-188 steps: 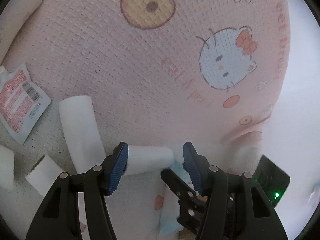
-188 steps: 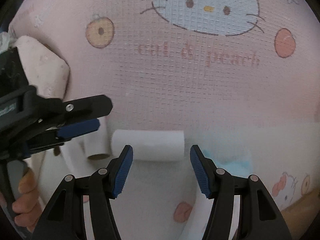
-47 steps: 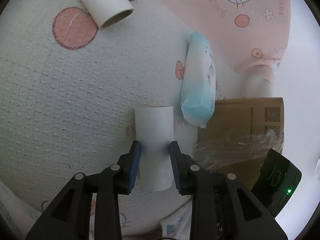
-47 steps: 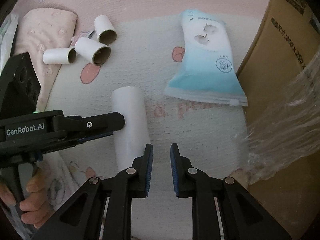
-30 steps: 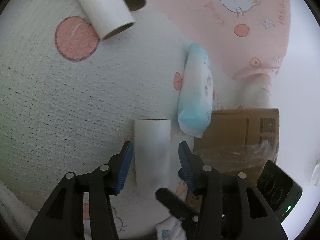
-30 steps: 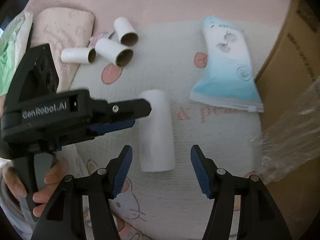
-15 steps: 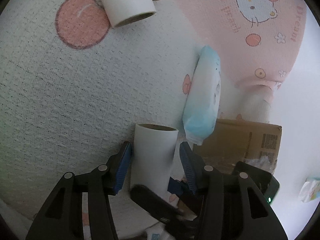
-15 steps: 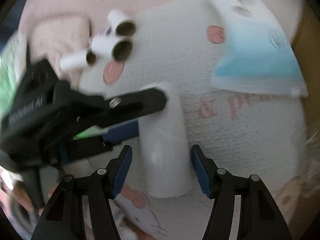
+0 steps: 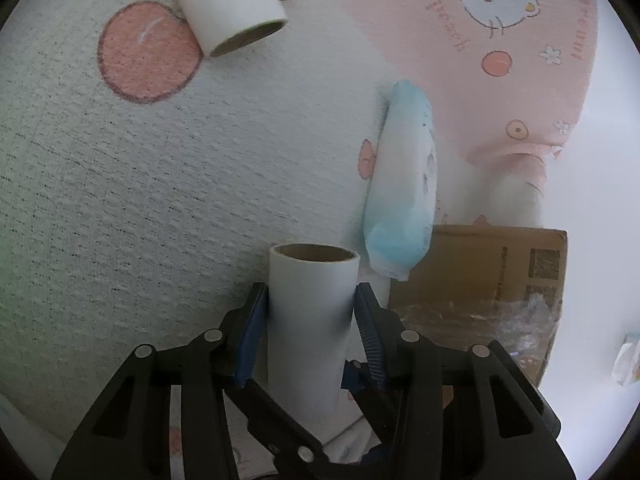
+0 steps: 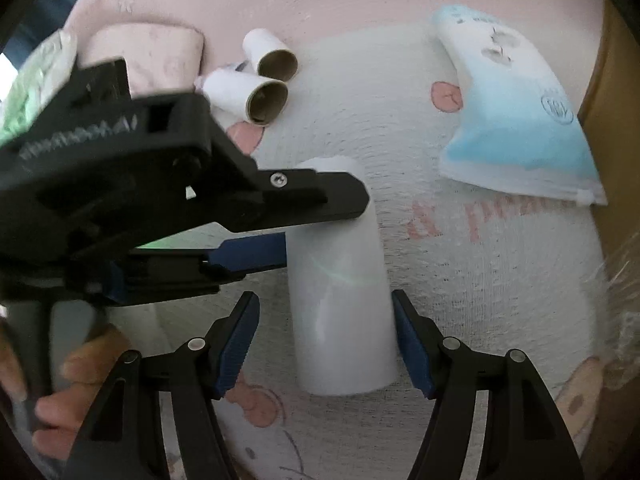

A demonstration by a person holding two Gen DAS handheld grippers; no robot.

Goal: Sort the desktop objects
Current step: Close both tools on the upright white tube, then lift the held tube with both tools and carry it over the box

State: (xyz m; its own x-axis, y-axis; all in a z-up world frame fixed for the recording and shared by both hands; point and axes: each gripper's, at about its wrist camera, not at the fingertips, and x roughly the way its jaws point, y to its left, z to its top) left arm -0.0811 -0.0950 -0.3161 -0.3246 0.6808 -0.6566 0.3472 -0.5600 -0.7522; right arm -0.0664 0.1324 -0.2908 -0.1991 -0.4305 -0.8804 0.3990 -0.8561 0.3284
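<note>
One cardboard box (image 9: pixel 480 264) holding crinkled clear plastic (image 9: pixel 516 312).

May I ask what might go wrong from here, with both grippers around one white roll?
1. The left gripper, whose jaws have just been closing with the white roll between them, and the right gripper, just opened and straddling it, crowd each other and may collide.
2. The roll sits off-centre in the right gripper, so closing could shove it sideways.
3. The hollow roll might crush under a hard squeeze.
</note>
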